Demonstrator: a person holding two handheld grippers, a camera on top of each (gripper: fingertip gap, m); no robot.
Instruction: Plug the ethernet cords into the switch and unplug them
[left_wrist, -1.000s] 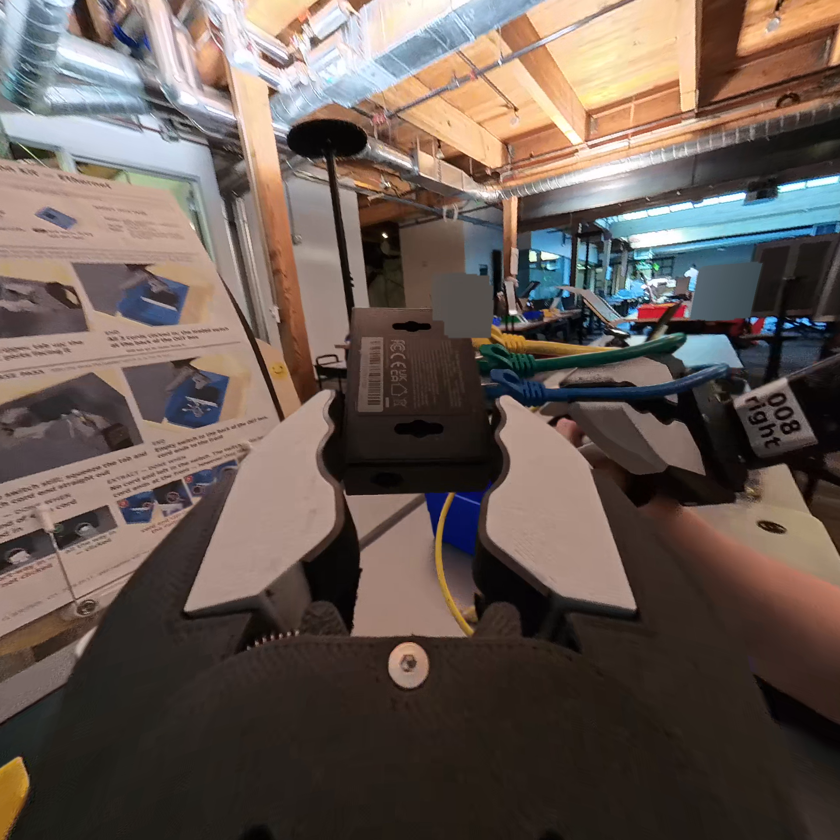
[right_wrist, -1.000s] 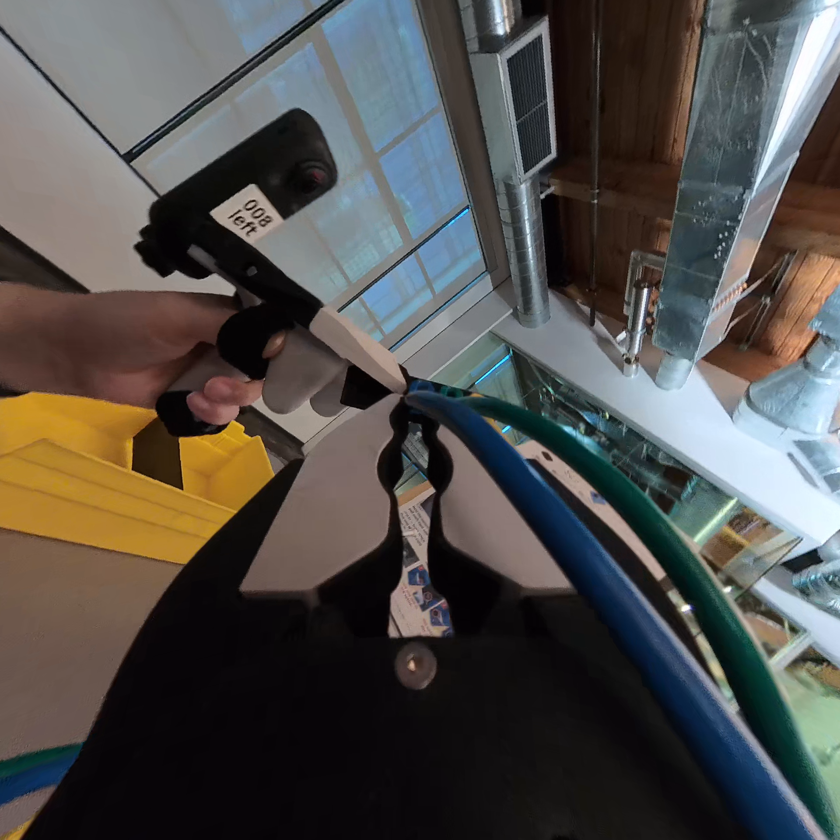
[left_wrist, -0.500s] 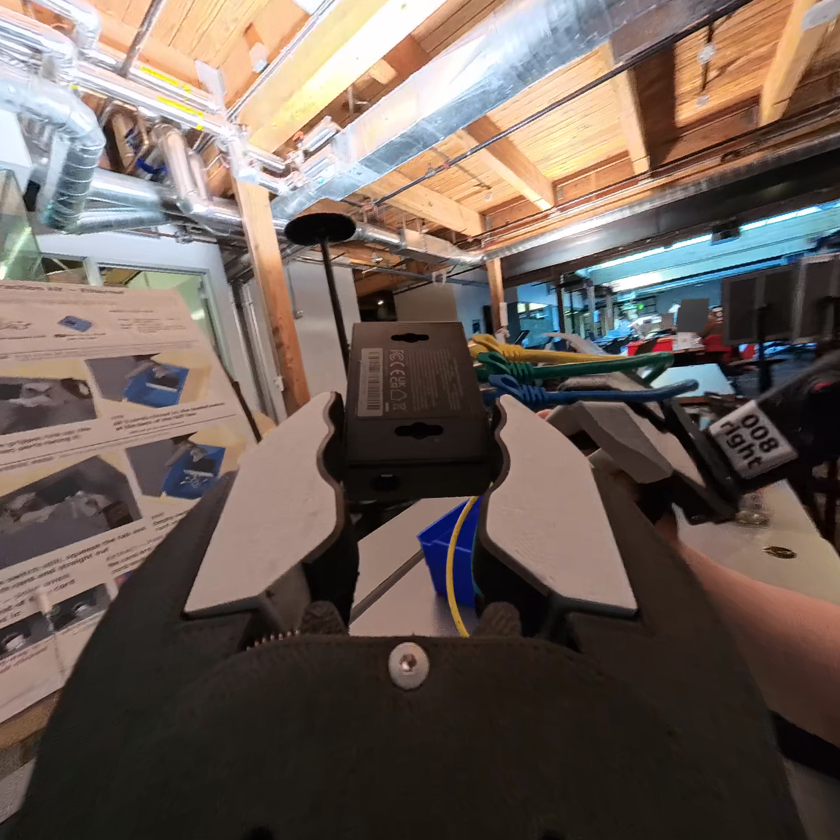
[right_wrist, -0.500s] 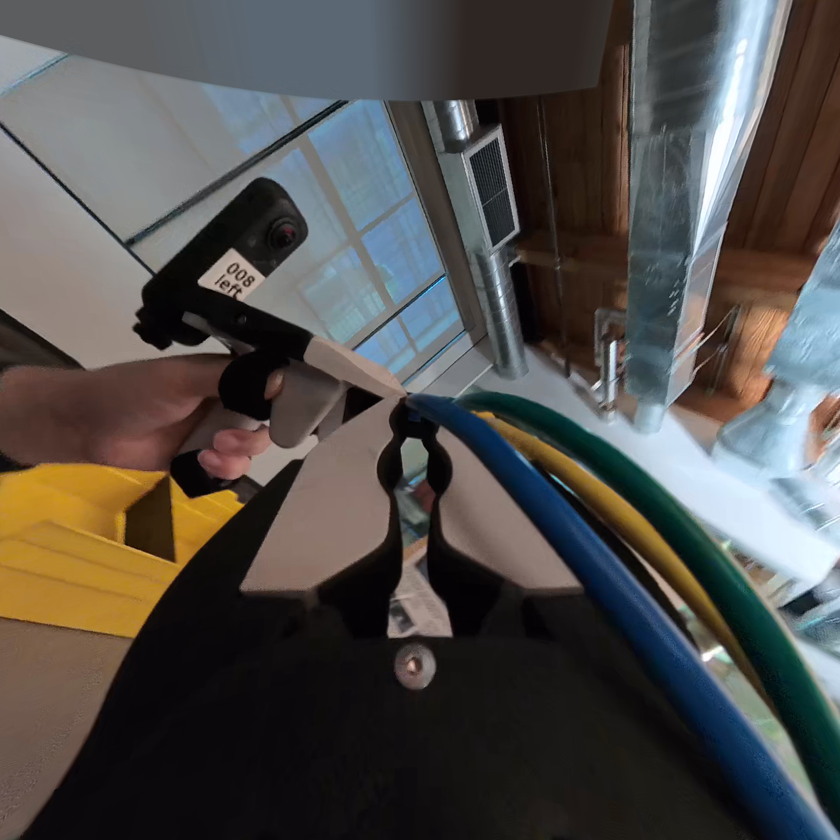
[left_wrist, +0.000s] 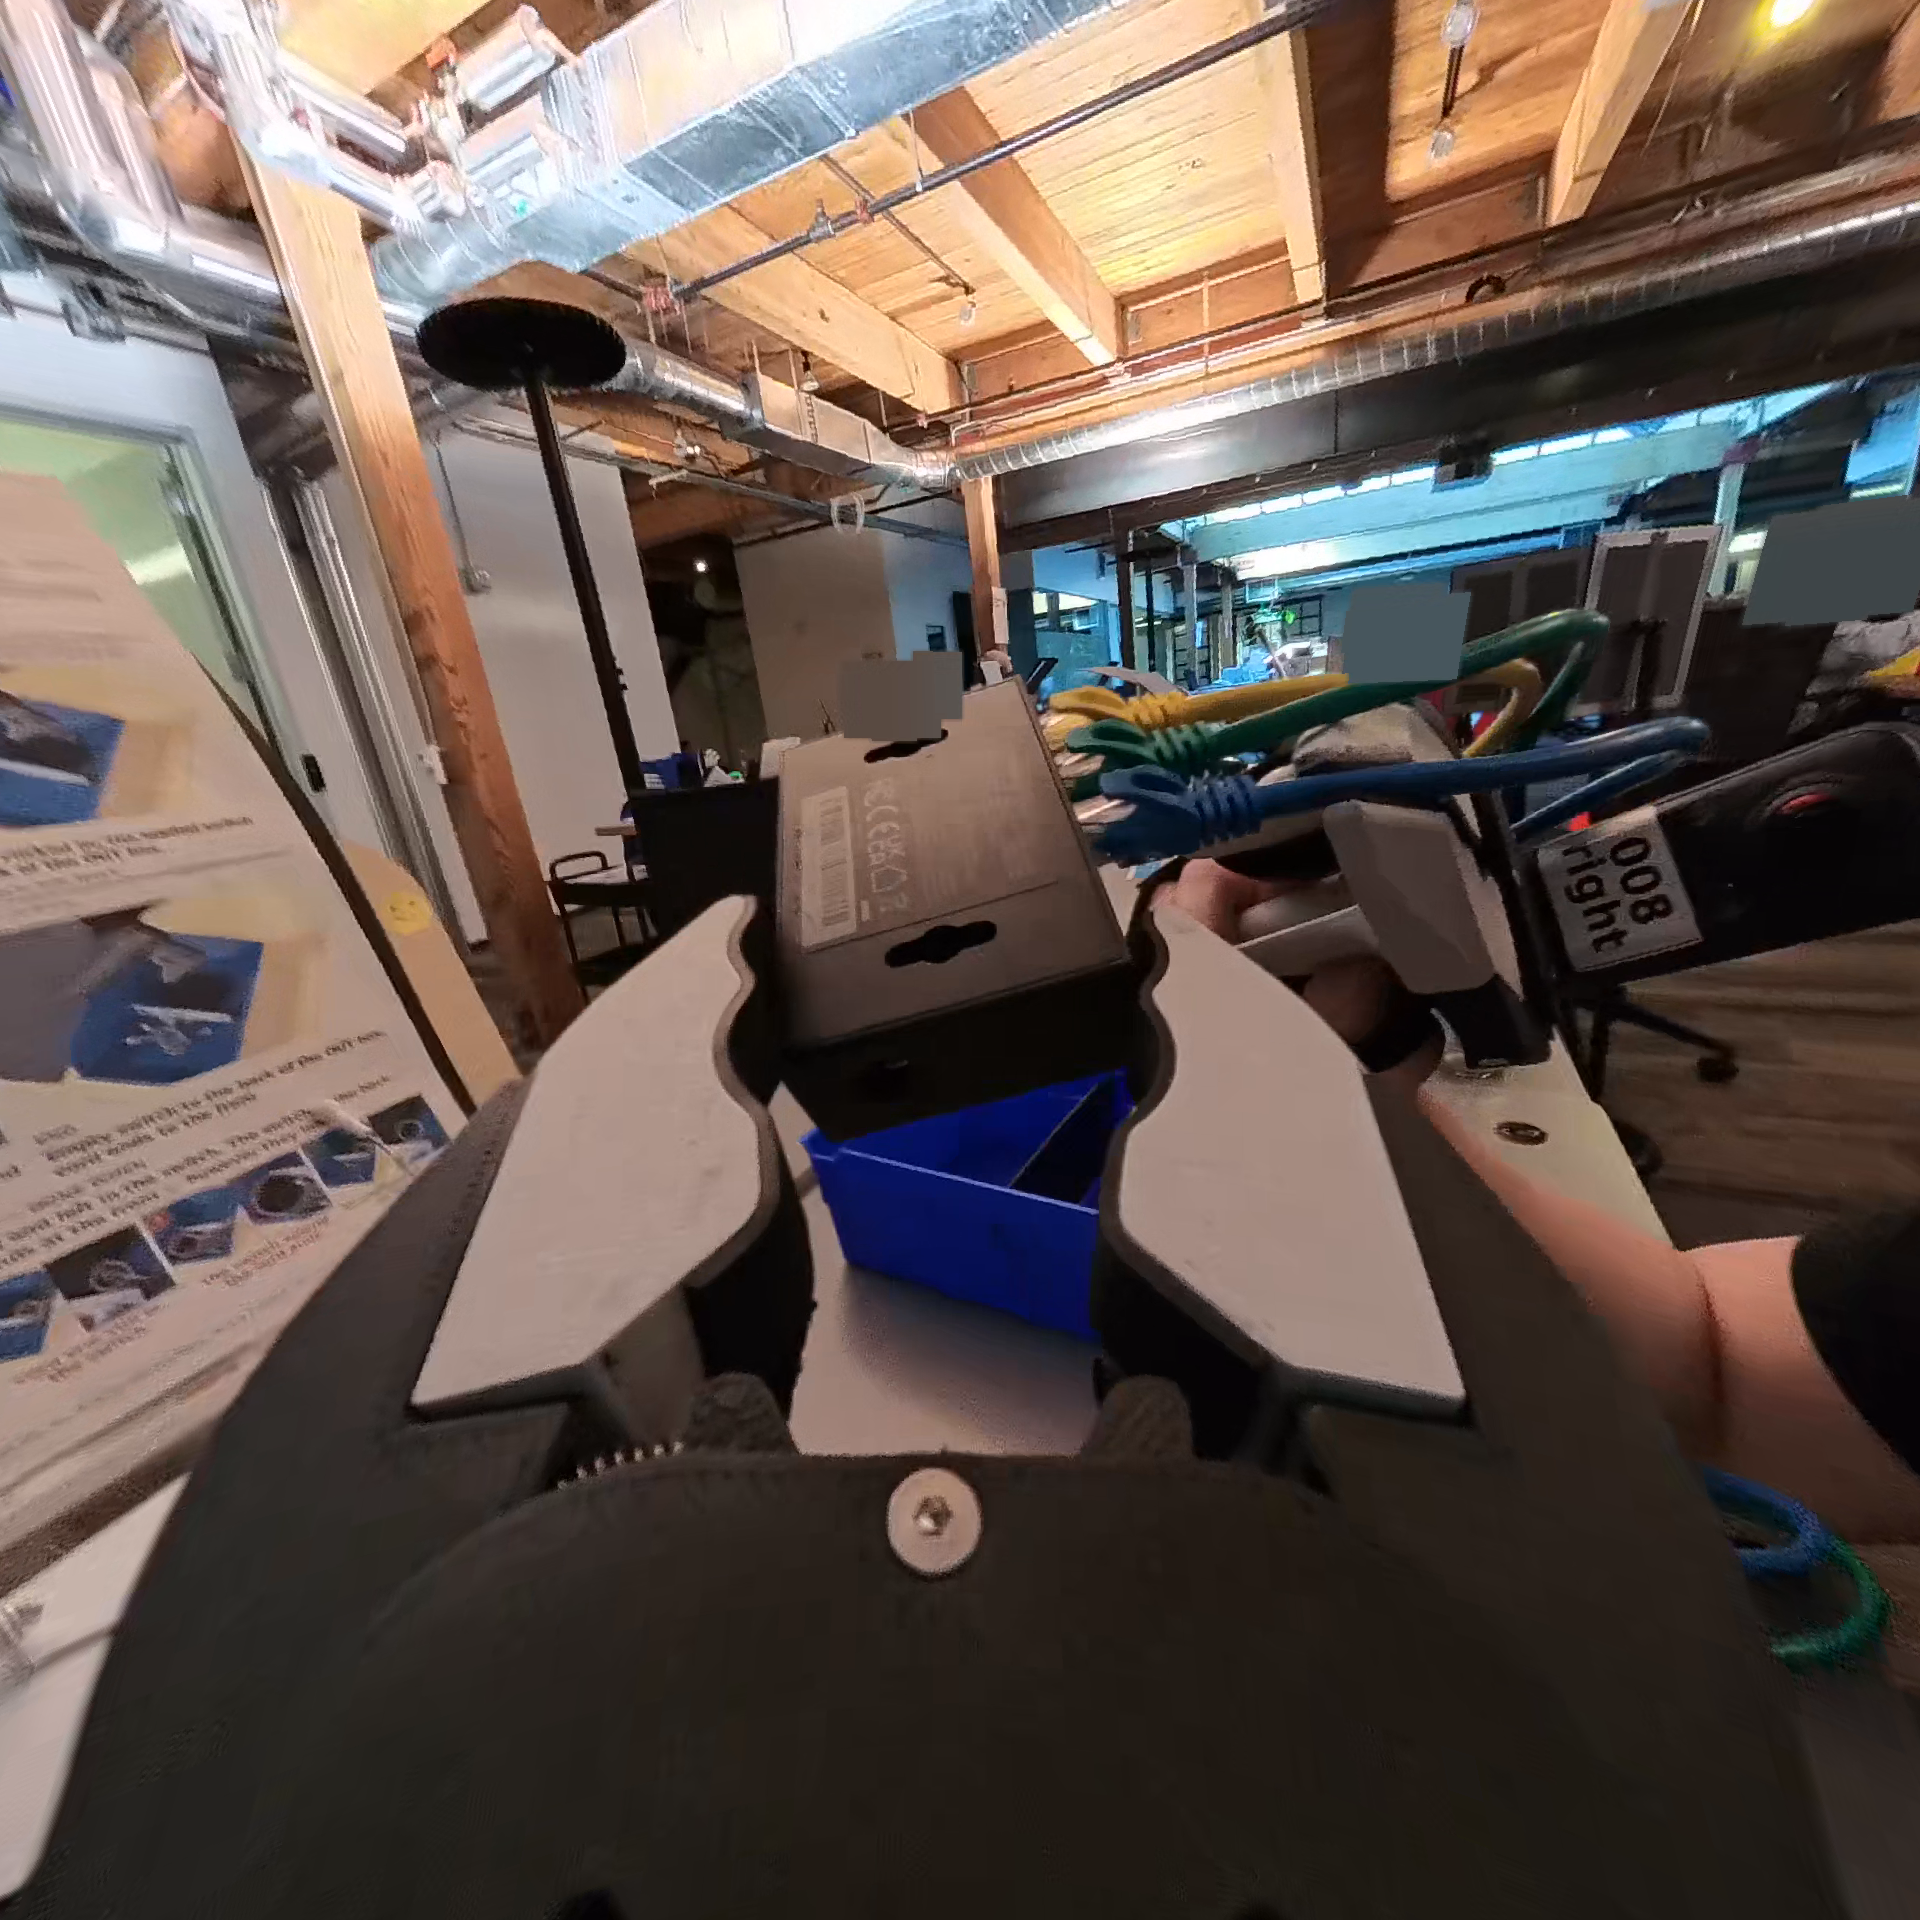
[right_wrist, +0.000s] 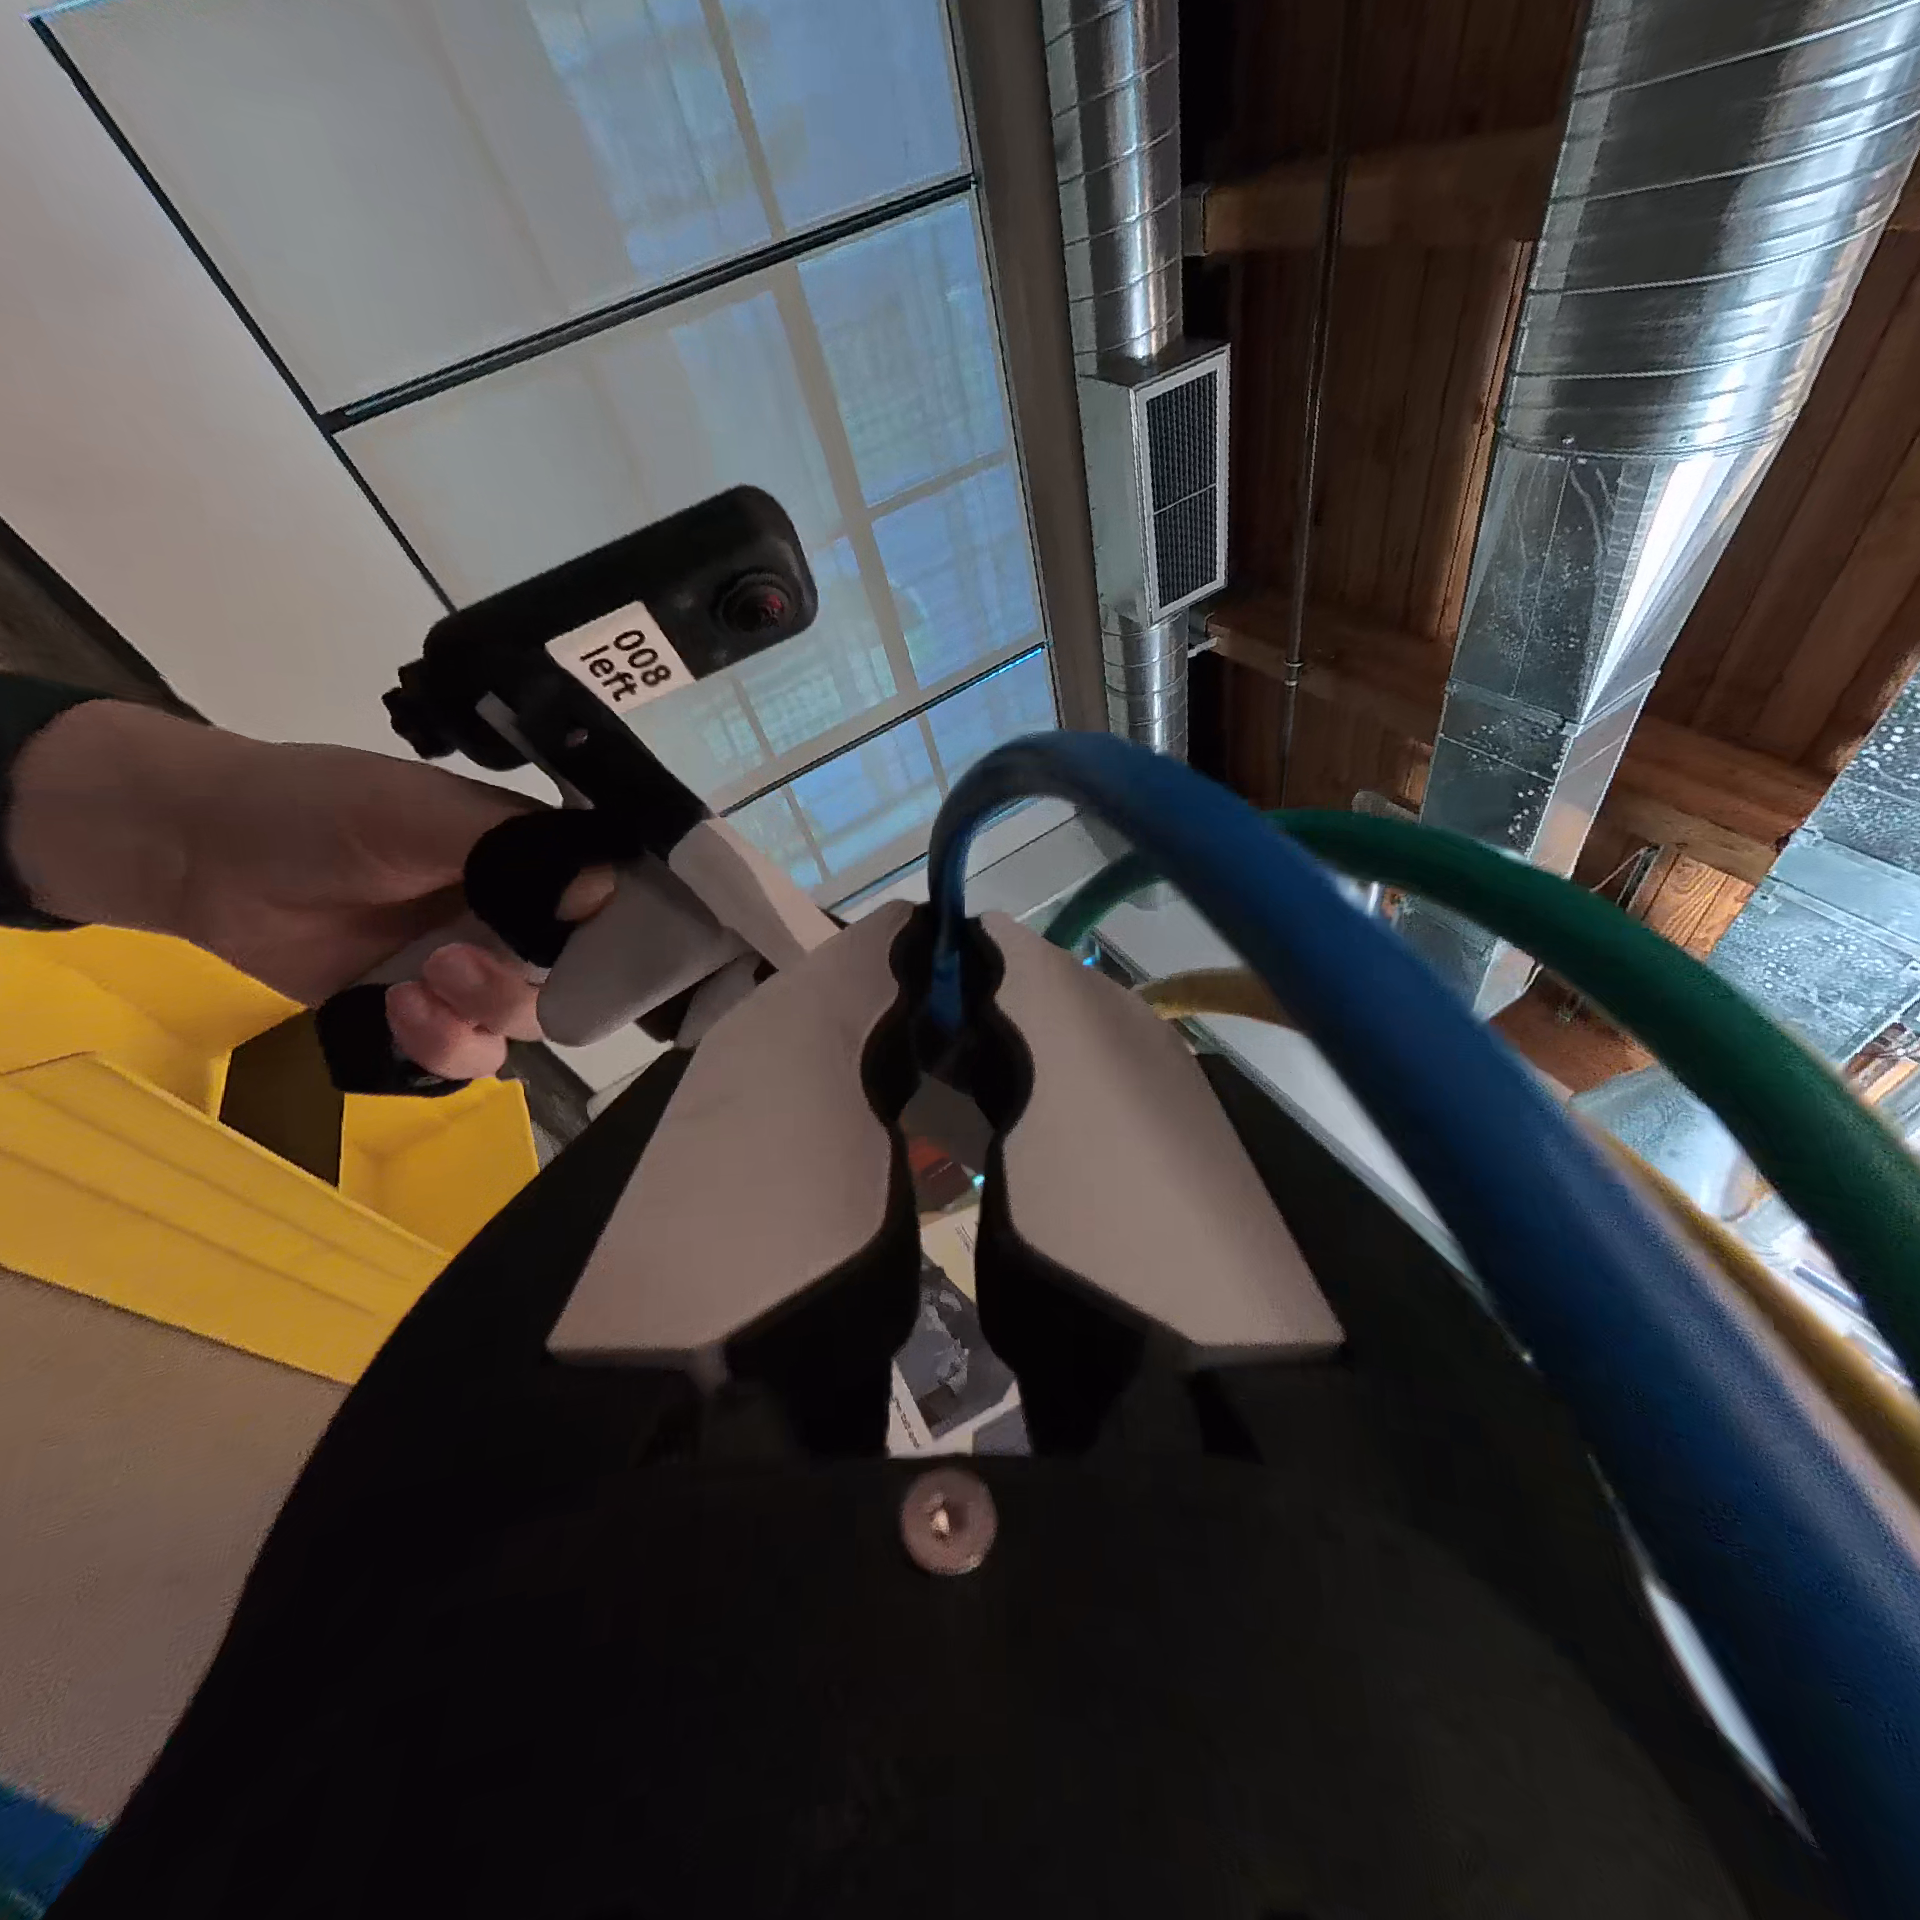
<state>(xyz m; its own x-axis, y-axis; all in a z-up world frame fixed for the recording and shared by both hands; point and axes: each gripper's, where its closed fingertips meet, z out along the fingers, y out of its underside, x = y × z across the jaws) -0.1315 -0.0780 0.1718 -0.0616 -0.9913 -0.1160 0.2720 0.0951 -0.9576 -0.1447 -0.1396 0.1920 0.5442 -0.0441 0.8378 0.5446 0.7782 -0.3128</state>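
Note:
My left gripper (left_wrist: 945, 935) is shut on the black switch (left_wrist: 935, 862), held in the air with its labelled underside up. Yellow (left_wrist: 1143, 712), green (left_wrist: 1153, 743) and blue (left_wrist: 1184, 816) ethernet plugs sit at the switch's right side; I cannot tell how deep each is seated. My right gripper (right_wrist: 940, 930) is shut on the blue cord (right_wrist: 951, 966) just behind its plug. It also shows in the left wrist view (left_wrist: 1340, 821), to the right of the switch. The blue cord (right_wrist: 1351, 1039) loops back over the right gripper, beside the green (right_wrist: 1662, 987) and yellow (right_wrist: 1205, 997) cords.
A blue divided bin (left_wrist: 966, 1216) sits on the grey table (left_wrist: 935, 1382) below the switch. An instruction board (left_wrist: 156, 987) leans at the left. A yellow bin (right_wrist: 156, 1143) shows under the left hand. A wooden post (left_wrist: 364, 520) and a black stand (left_wrist: 561, 540) rise behind.
The switch has turned and tilted in my left gripper, and the view has dropped toward the blue bin. The blue cord now arches up sharply from my right fingertips.

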